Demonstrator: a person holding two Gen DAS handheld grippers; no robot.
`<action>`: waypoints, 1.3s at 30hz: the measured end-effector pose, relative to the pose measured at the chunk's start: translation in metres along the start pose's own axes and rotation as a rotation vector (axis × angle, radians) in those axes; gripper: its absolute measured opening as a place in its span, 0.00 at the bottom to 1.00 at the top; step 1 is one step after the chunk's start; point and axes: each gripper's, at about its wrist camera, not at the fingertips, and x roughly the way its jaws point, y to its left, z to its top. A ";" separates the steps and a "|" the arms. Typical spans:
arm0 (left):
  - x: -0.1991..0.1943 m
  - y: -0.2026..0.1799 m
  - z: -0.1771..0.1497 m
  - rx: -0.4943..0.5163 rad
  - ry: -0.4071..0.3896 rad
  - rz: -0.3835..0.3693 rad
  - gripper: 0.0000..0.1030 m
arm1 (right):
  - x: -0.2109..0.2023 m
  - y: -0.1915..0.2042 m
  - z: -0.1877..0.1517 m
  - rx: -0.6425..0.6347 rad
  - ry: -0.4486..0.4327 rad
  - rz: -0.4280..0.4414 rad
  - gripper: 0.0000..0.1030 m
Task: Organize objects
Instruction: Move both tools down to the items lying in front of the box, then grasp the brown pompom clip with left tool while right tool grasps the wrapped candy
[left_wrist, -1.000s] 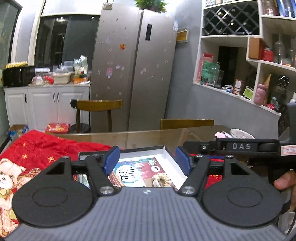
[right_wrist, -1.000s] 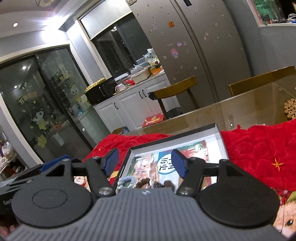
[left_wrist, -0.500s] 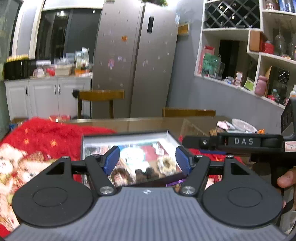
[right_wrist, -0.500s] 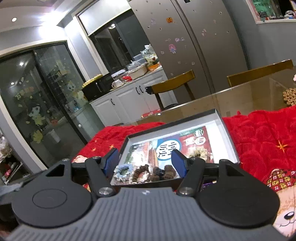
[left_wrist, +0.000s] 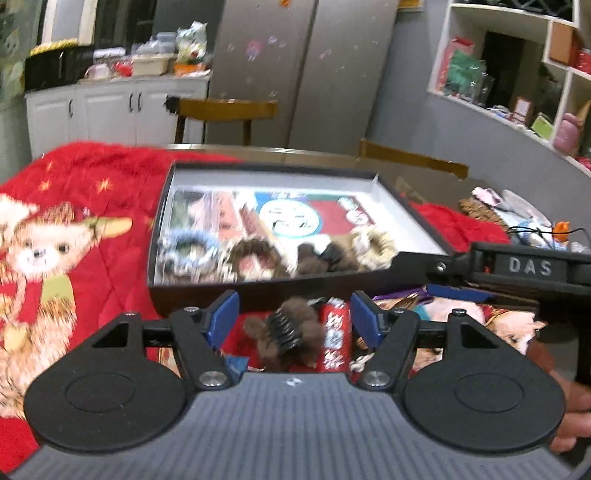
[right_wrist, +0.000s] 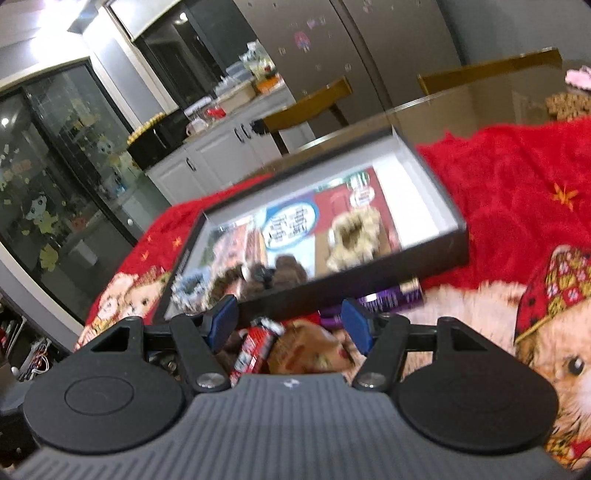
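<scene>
On red blanket (left_wrist: 110, 177) over glass tabletop (right_wrist: 443, 110): shallow black box (left_wrist: 417, 221), white-lined, printed sheet on floor, open side up.

Inside box, along near wall: blue-grey scrunchie (left_wrist: 188, 247), brown scrunchie (left_wrist: 255, 254), dark brown fluffy clip (left_wrist: 317, 254), cream scrunchie (right_wrist: 354, 232).

Outside box, just beside its near wall, loose on blanket: brown furry claw clip (left_wrist: 291, 336), black teeth showing; red-and-white snack packet (left_wrist: 334, 336); brown packet (right_wrist: 310, 347); purple packet (right_wrist: 391, 299) partly under box edge.

Left tool (left_wrist: 293, 319): blue pads apart, nothing gripped, above claw clip and red packet. Right tool (right_wrist: 288, 325): pads apart, nothing gripped, above red and brown packets.

Handling, judged: all light. Scrunchies soft, squashy, best pinched across the band. Claw clip fur-covered, likely stiff core; hold across body, not teeth. Packets crinkly, probably slippery; grip across narrow width or at crimped end. Plush blanket may give under pads. Blur hides finer detail.
</scene>
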 end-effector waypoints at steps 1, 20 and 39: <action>0.005 0.002 -0.003 -0.001 0.003 0.000 0.70 | 0.003 -0.001 -0.002 -0.003 0.014 -0.001 0.72; 0.032 0.002 -0.022 -0.022 0.004 0.063 0.59 | 0.019 -0.008 -0.011 0.005 0.070 0.006 0.58; 0.037 -0.004 -0.033 0.002 -0.009 0.079 0.48 | 0.021 -0.005 -0.017 0.001 0.057 -0.007 0.45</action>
